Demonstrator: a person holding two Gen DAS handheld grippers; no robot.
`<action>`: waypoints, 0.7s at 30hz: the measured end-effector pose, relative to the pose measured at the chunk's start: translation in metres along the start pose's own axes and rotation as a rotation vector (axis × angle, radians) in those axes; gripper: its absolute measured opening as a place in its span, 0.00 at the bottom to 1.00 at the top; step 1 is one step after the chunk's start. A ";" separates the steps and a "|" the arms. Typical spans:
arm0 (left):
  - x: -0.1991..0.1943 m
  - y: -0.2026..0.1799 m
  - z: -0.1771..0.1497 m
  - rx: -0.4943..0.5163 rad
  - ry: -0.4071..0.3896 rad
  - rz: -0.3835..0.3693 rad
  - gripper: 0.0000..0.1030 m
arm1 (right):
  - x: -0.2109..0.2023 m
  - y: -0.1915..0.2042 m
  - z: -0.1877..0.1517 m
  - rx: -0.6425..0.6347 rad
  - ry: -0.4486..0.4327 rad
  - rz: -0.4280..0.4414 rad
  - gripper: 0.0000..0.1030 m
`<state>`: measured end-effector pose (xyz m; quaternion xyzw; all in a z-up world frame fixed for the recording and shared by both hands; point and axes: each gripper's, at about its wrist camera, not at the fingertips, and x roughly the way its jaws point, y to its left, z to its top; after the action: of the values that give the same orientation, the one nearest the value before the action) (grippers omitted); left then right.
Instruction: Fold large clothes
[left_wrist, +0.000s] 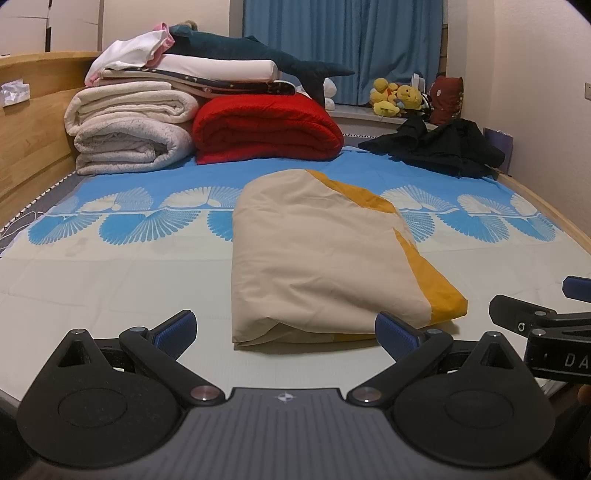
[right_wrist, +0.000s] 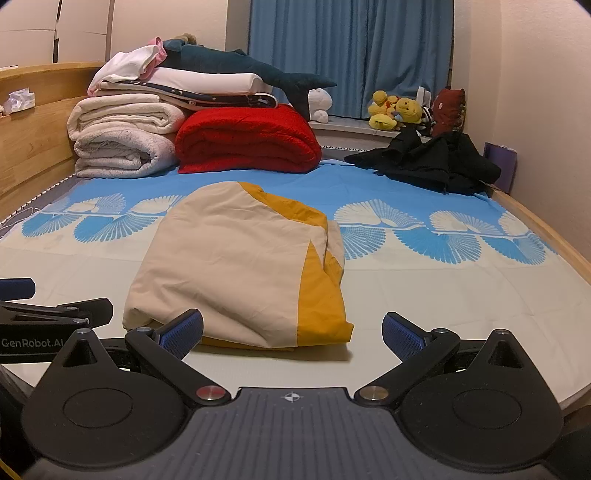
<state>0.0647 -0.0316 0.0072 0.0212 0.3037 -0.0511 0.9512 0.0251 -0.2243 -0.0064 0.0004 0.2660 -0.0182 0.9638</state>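
blue curtains (left_wrist: 343, 48) hang behind a bed (left_wrist: 110, 280) with a blue-and-cream sheet. left to right at the far end: two rolled white blankets (left_wrist: 129, 125), one red quilt (left_wrist: 266, 129), one black garment heap (left_wrist: 439, 147). one folded beige-and-mustard cover (left_wrist: 325, 258) lies mid-bed. left hand-held gripper (left_wrist: 286, 328) and right hand-held gripper (right_wrist: 293, 332) both gape wide, holding nothing.
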 end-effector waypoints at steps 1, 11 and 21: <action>0.000 0.000 0.000 0.001 0.000 0.000 1.00 | 0.000 0.000 0.000 0.000 0.000 0.000 0.99; -0.001 -0.001 0.000 0.007 -0.005 -0.004 1.00 | 0.001 0.000 -0.001 -0.002 0.002 0.002 0.99; -0.002 -0.002 0.000 0.012 -0.007 -0.010 1.00 | 0.001 0.001 0.000 -0.002 0.002 0.001 0.99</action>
<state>0.0629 -0.0333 0.0080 0.0252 0.3002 -0.0577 0.9518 0.0259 -0.2232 -0.0073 -0.0005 0.2669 -0.0175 0.9636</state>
